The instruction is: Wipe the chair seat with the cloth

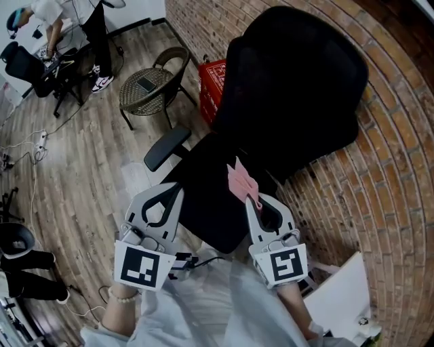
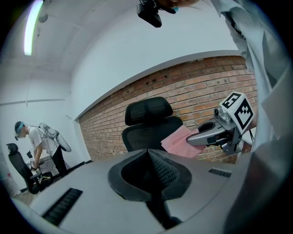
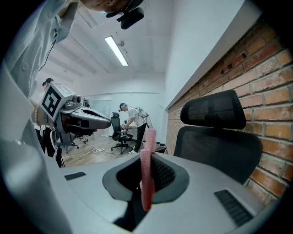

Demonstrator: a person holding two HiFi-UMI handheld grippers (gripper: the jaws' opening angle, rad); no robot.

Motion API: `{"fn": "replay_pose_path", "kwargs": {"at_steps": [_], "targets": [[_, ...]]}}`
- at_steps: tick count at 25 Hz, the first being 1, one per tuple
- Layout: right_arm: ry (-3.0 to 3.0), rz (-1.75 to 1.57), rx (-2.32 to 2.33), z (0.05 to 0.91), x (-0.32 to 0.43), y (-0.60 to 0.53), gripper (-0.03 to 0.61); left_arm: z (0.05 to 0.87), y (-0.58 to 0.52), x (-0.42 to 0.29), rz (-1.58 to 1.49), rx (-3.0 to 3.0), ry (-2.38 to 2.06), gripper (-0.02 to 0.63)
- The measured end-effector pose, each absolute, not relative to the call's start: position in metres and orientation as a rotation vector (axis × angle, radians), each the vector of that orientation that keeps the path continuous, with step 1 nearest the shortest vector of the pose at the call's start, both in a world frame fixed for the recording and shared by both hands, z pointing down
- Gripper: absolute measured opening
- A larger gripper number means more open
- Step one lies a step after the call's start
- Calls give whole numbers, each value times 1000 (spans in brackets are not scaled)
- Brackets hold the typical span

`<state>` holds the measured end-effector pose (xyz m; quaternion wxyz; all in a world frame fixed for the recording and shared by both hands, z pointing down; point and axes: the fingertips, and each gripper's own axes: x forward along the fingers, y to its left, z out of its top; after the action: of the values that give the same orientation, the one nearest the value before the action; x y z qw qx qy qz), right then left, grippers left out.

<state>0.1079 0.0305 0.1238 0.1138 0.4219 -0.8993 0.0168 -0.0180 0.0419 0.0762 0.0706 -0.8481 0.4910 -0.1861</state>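
Observation:
A black office chair fills the head view, its seat point(image 1: 210, 203) below the tall backrest point(image 1: 291, 88). My right gripper point(image 1: 252, 198) is shut on a pink cloth point(image 1: 241, 179), which hangs just above the seat's right side. In the right gripper view the cloth point(image 3: 146, 173) stands edge-on between the jaws. My left gripper point(image 1: 165, 191) hovers at the seat's left edge, jaws together with nothing in them. The left gripper view shows the chair point(image 2: 151, 128), the cloth point(image 2: 178, 139) and the right gripper point(image 2: 201, 137) ahead.
A brick wall point(image 1: 380, 169) runs behind the chair. The chair's left armrest point(image 1: 166, 148) sticks out. A wicker chair point(image 1: 150, 85) and a red crate point(image 1: 213, 81) stand beyond it. A person point(image 1: 68, 20) works at the far left. A white board point(image 1: 346, 291) lies at my right.

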Motion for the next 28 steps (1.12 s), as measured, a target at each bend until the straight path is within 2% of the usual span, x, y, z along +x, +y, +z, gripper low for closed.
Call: {"fn": "replay_pose_path", "kwargs": {"at_steps": [10, 20, 28], "targets": [[-2604, 48, 1253, 134, 87, 7, 55, 92, 19, -32, -569, -2621, 1416, 18], [-2534, 100, 1220, 173, 52, -28, 55, 132, -17, -73, -717, -2625, 1370, 18], [-2481, 331, 1190, 241, 35, -50, 55, 190, -30, -82, -763, -2739, 1314, 18]]}}
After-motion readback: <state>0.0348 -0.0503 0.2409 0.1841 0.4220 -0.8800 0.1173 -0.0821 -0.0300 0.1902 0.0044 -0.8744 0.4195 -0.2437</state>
